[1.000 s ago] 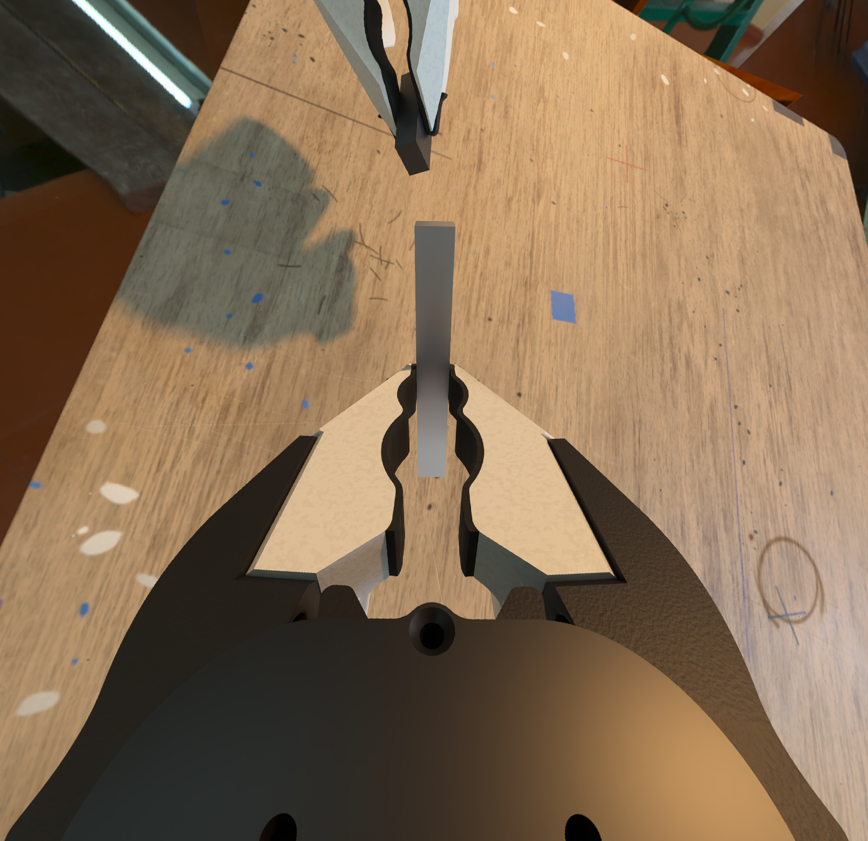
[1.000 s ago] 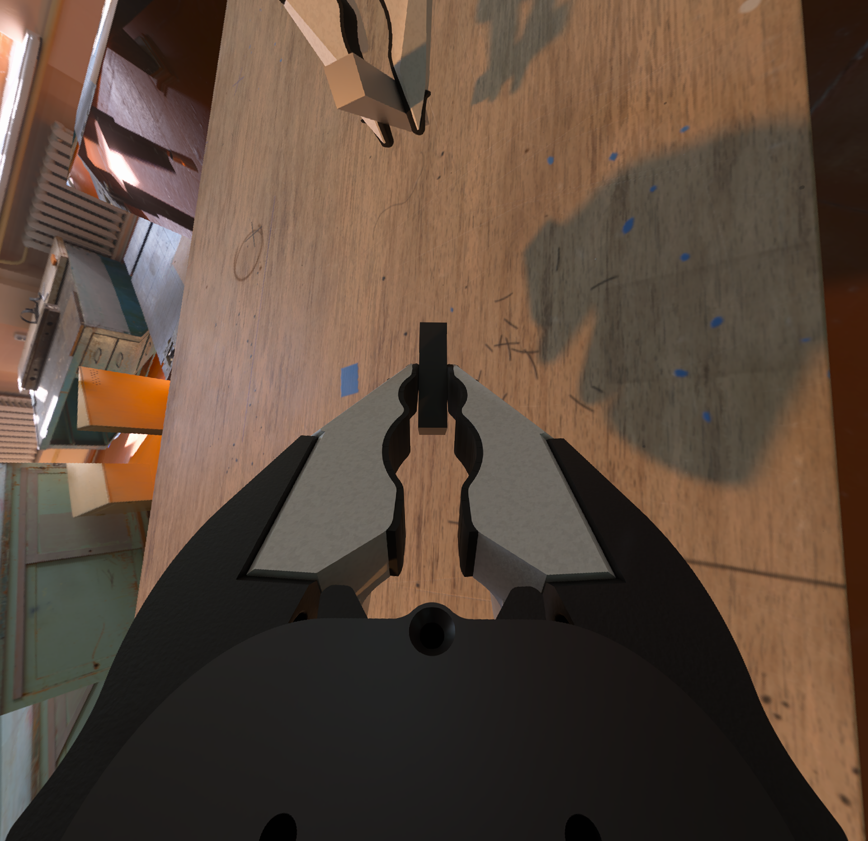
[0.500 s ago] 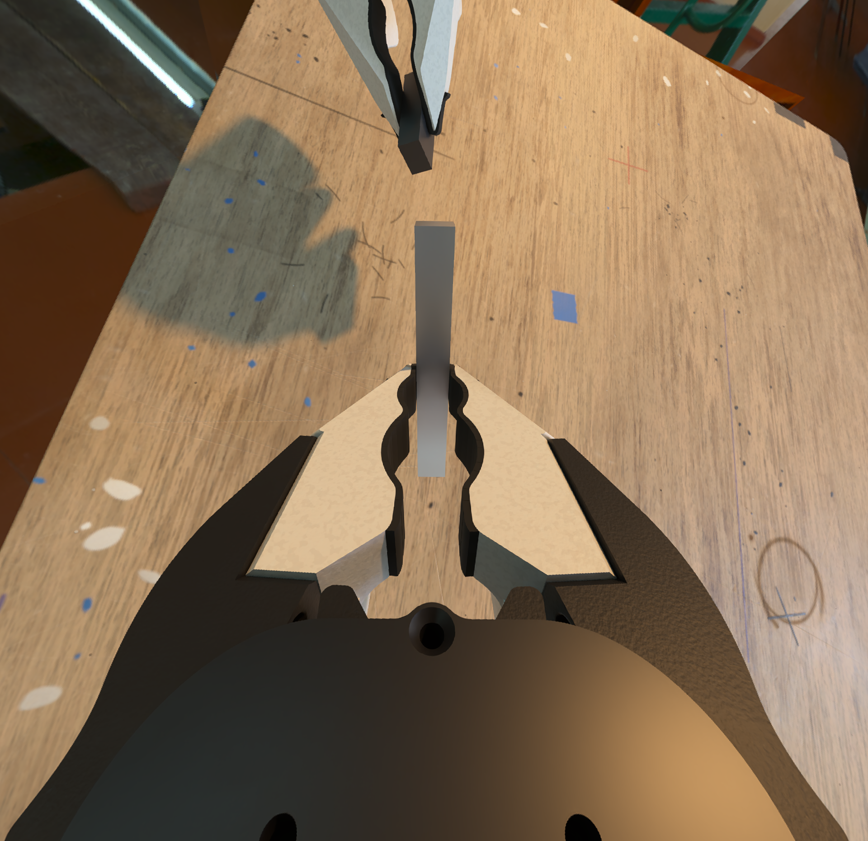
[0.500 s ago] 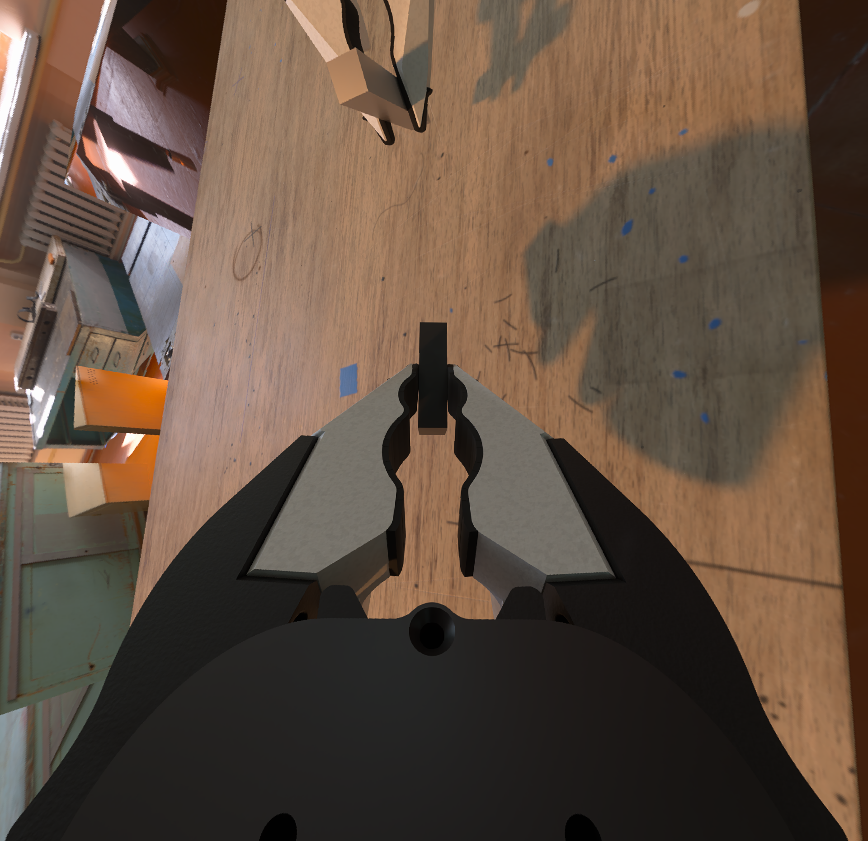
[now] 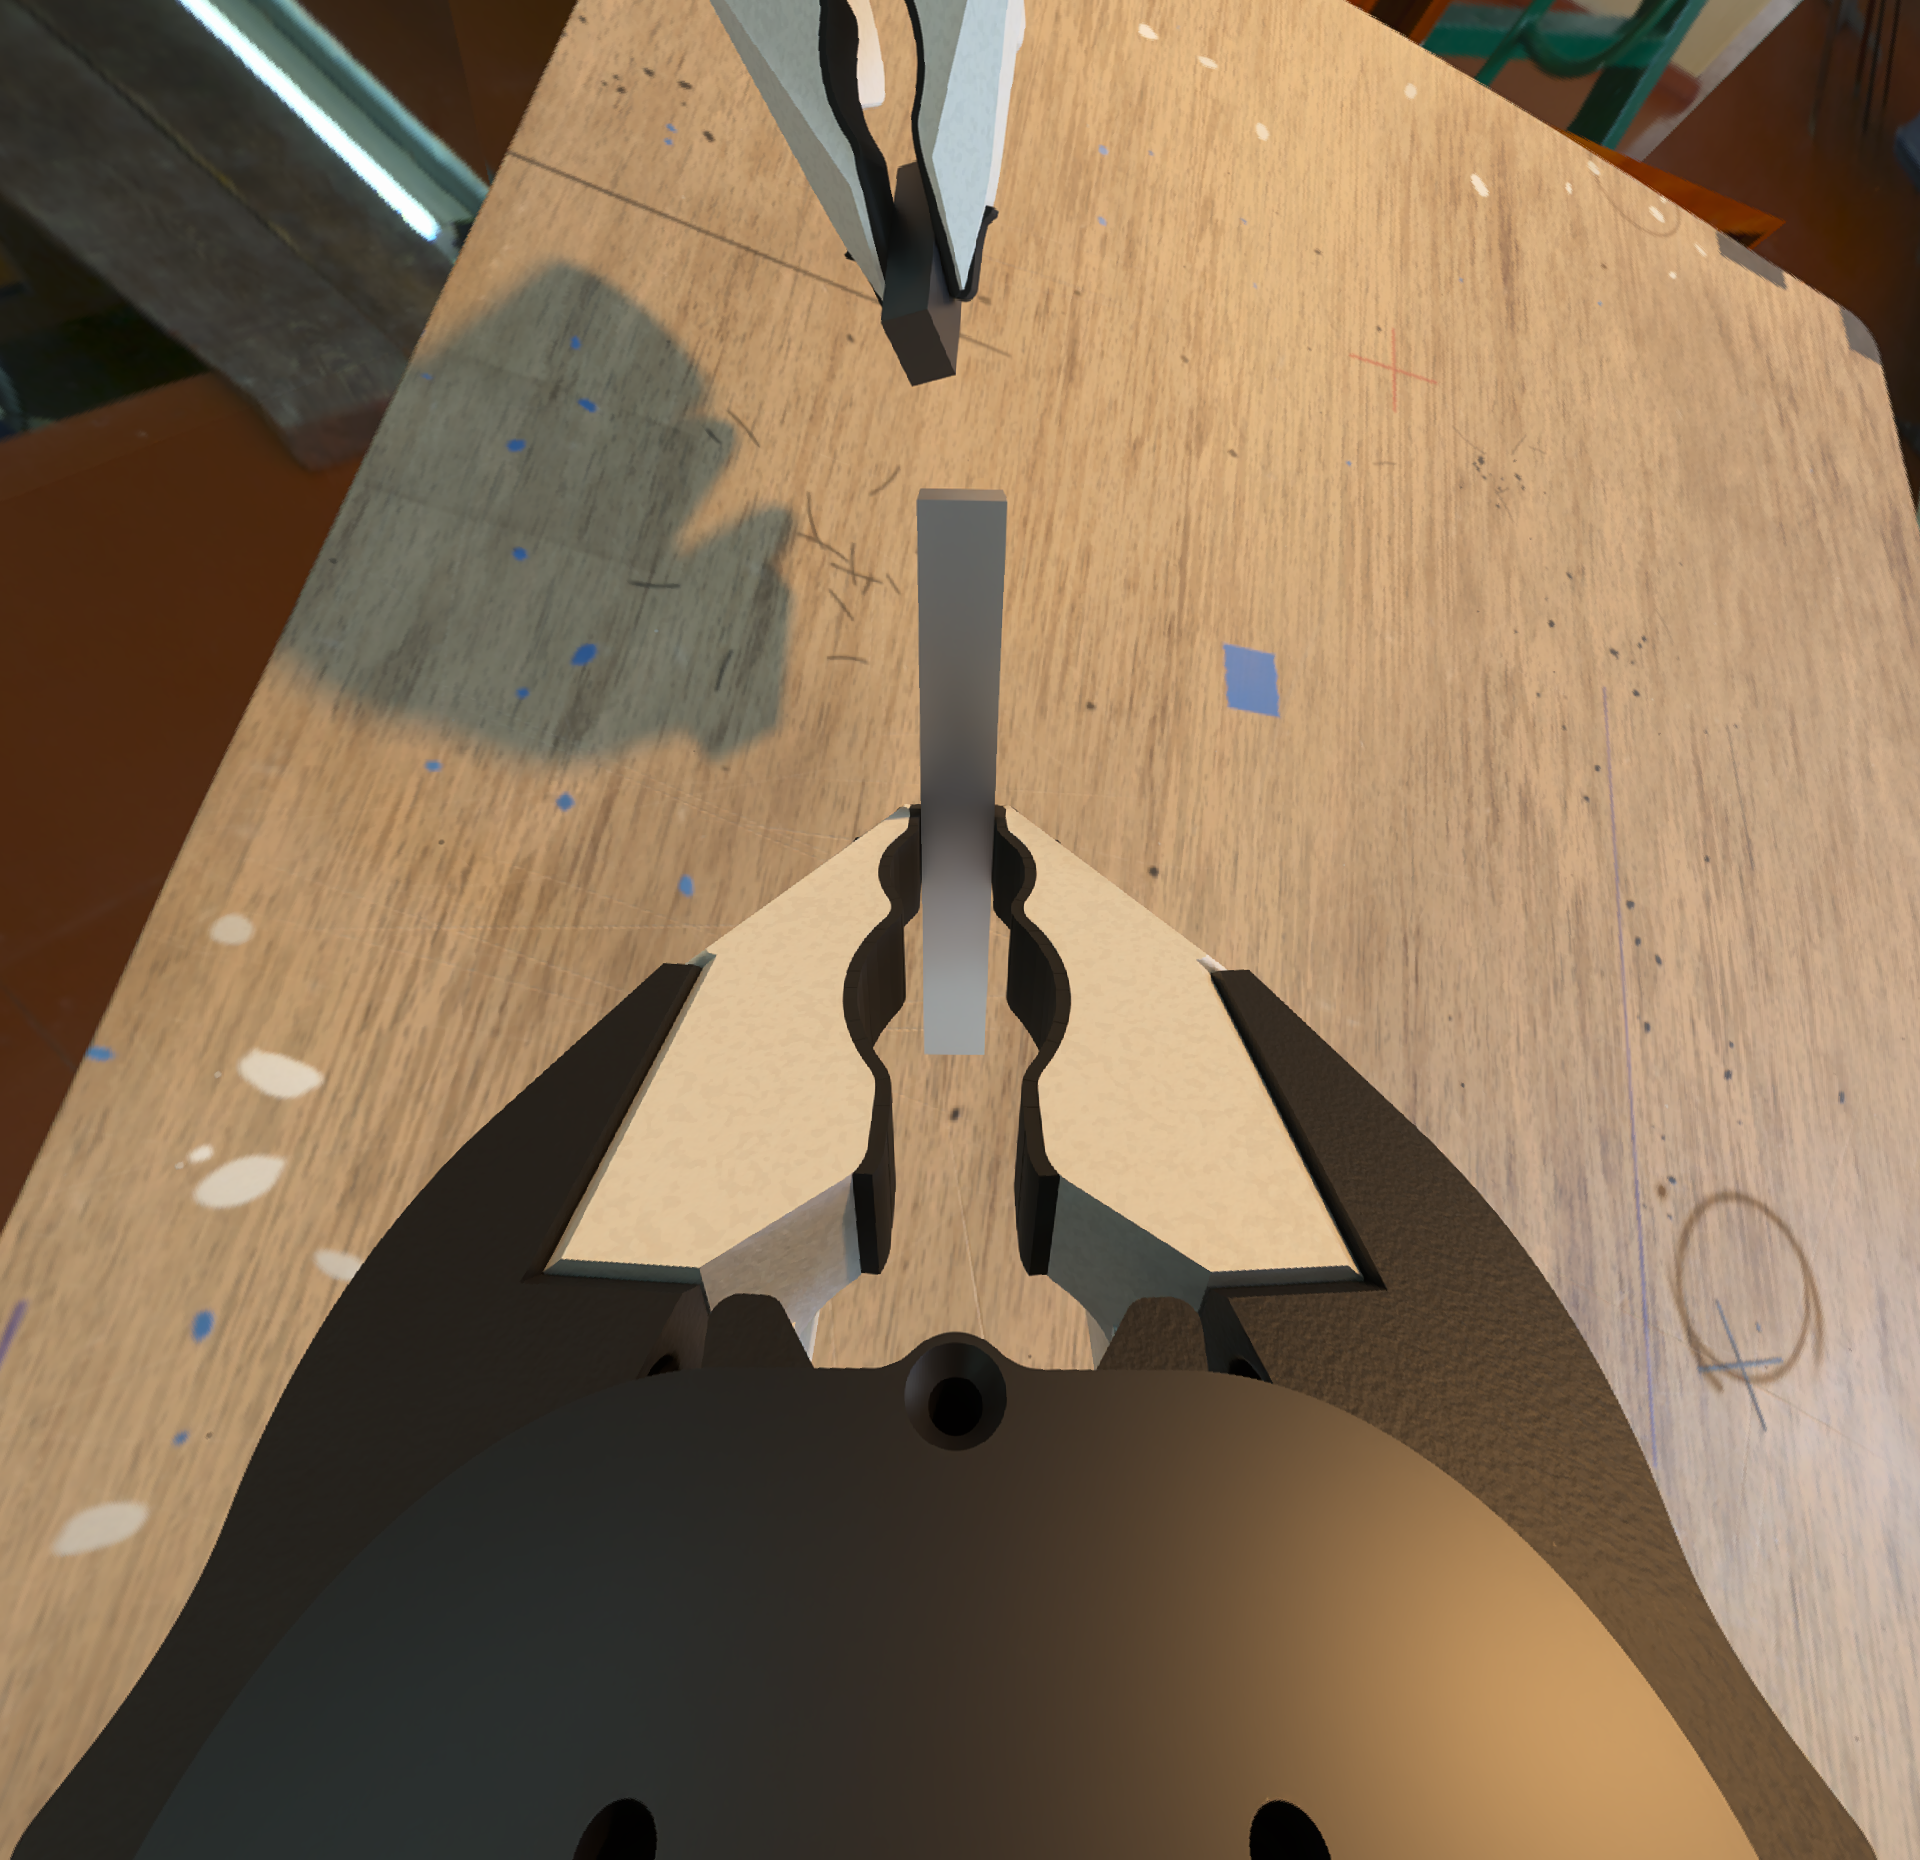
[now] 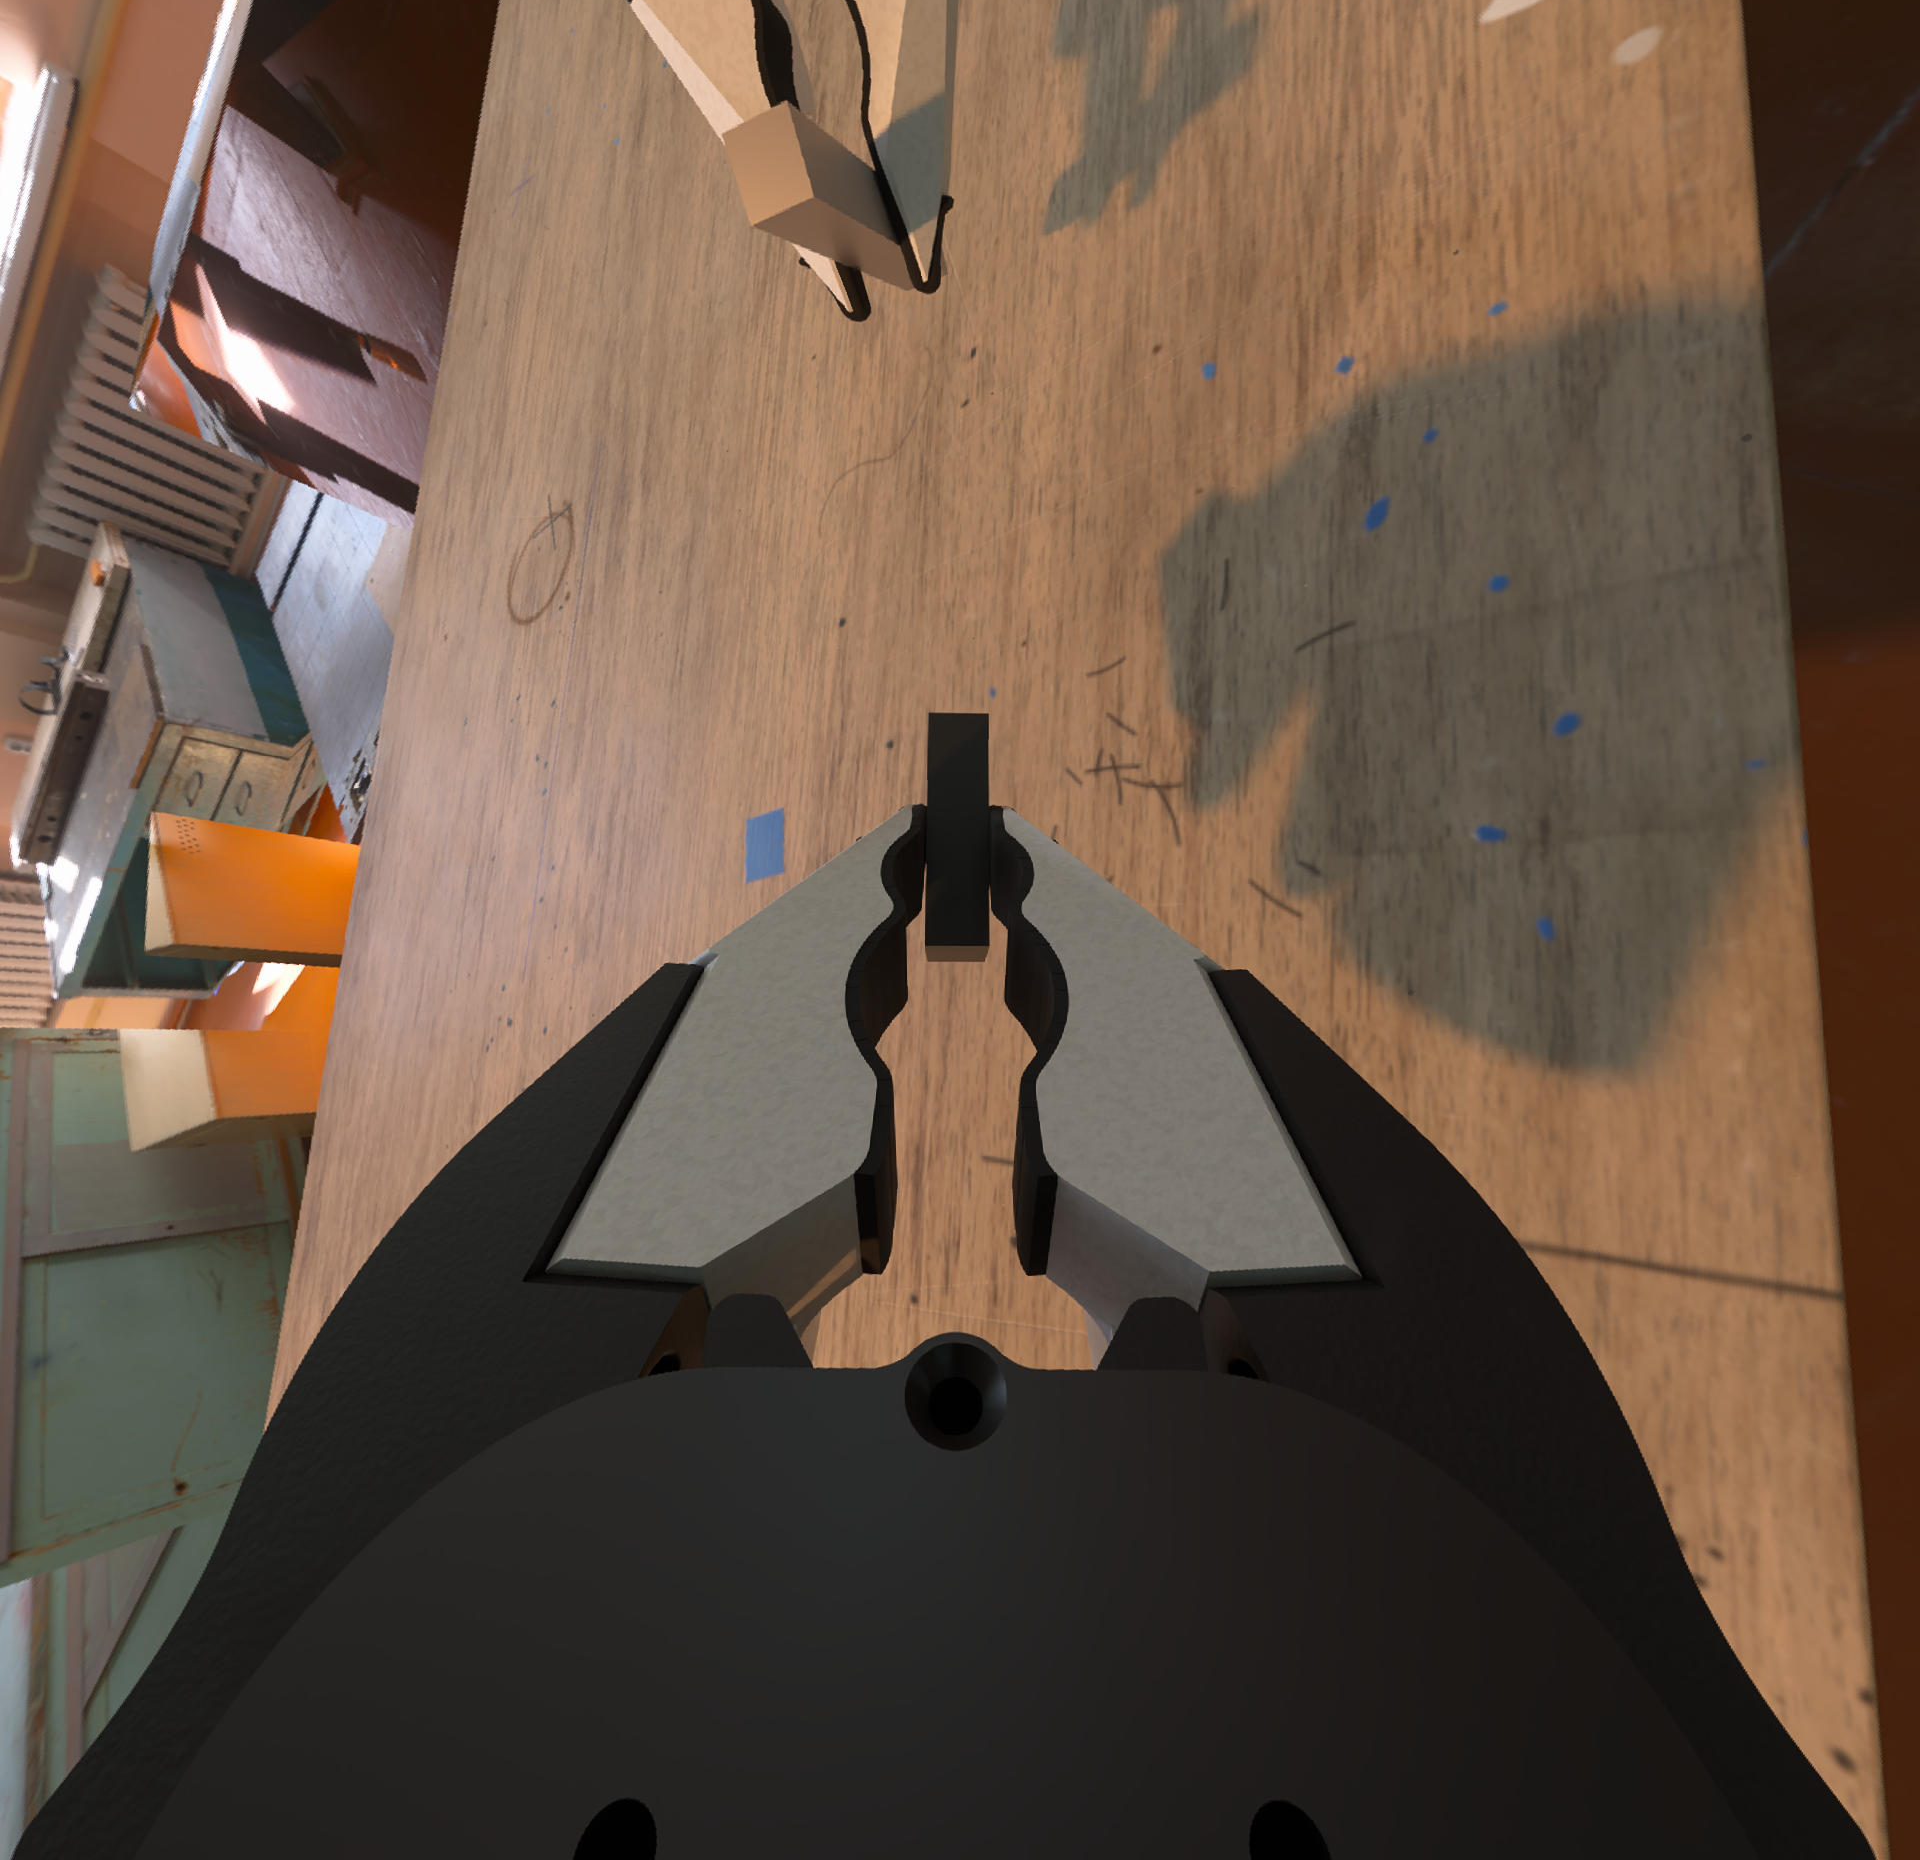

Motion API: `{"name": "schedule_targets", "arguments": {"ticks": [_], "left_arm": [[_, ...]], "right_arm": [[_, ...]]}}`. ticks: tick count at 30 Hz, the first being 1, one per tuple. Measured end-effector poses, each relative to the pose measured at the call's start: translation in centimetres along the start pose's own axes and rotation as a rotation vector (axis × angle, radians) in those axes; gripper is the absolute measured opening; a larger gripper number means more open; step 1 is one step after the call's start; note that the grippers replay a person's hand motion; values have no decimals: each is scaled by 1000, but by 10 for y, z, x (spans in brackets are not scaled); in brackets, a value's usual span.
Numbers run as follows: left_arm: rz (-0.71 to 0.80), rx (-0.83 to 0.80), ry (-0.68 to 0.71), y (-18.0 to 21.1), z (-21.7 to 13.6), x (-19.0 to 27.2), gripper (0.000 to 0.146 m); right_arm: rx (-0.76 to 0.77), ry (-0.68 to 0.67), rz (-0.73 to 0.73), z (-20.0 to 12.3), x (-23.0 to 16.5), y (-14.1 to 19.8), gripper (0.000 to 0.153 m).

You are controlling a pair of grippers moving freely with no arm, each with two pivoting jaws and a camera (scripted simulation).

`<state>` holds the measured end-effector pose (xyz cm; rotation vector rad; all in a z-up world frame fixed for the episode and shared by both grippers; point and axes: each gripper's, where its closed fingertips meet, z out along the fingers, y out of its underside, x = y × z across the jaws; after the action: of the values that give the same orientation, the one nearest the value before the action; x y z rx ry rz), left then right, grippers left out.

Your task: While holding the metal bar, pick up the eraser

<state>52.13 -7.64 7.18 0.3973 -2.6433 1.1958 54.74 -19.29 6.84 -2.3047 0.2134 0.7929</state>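
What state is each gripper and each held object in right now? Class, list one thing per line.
left gripper: shut on the metal bar.
metal bar: clamped, lifted off the wooden table.
right gripper: shut on the eraser.
eraser: black, clamped, off the table.

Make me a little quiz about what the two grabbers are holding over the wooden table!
1. True or false: the left gripper holds the grey metal bar.
2. What does the right gripper hold? A) black eraser B) spoon C) nothing
3. Fill in: the small square mark on the table is ____.

Key: 1 true. 2 A. 3 blue.
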Motion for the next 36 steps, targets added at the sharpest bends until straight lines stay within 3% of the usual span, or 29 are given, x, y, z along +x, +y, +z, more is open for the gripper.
{"name": "schedule_targets", "arguments": {"ticks": [12,15,21,25,29,36], "left_arm": [[-6,1,-6,0,-1,-1,12],[-12,-4,-1,1,0,-1,12],[-7,-15,0,2,1,-1,12],[-11,-16,0,3,1,-1,12],[-7,-14,-3,2,0,-1,12],[0,-8,-3,0,-1,1,12]], "right_arm": [[-7,10,-66,1,-2,0,11],[74,-108,-81,-4,-22,-13,11],[417,-383,-75,-46,-73,-68,11],[627,-665,-82,-82,-119,-99,11],[722,-895,-114,-107,-148,-108,11],[733,-965,-125,-112,-159,-109,11]]}}
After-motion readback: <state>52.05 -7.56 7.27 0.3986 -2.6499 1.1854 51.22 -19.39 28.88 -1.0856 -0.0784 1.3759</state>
